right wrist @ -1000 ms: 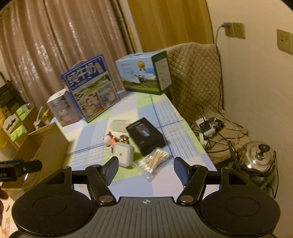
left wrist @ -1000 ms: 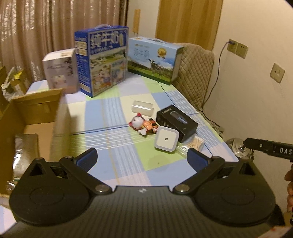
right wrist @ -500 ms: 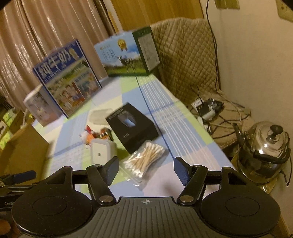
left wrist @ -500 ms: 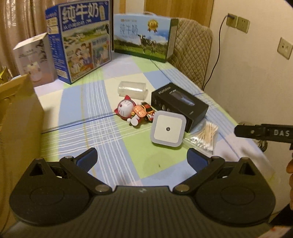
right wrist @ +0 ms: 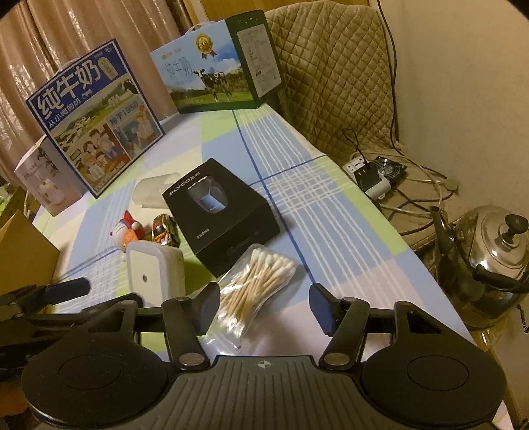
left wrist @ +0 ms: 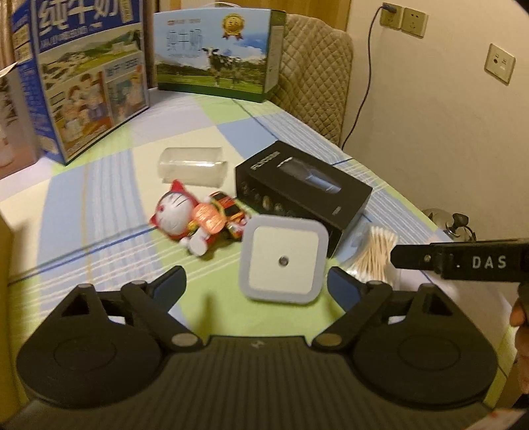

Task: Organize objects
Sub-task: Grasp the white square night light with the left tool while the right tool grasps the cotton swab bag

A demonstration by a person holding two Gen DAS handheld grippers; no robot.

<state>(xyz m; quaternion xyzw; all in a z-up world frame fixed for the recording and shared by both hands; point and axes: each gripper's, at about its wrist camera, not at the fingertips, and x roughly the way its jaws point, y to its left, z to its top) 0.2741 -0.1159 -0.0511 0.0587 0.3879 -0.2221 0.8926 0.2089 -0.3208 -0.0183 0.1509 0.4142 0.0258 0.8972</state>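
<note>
Both grippers hover with fingers spread wide and empty, the right gripper [right wrist: 264, 309] over the clear bag of cotton swabs [right wrist: 256, 287] beside the black rectangular box [right wrist: 221, 215] on the checked desk [right wrist: 330, 211], so it should descend squarely, pinching the bundle's middle.

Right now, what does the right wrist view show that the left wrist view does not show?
Only the right wrist view shows the power strip with tangled cables on the floor, the curtains, and the whole steel kettle; the left view catches only a sliver of the kettle.

Only the left wrist view shows the wall sockets and a wall plate.

Both show the black box, the cotton swabs, the white square device, the cat toy, the clear case and two milk cartons. Both the left gripper and the right gripper are open.
</note>
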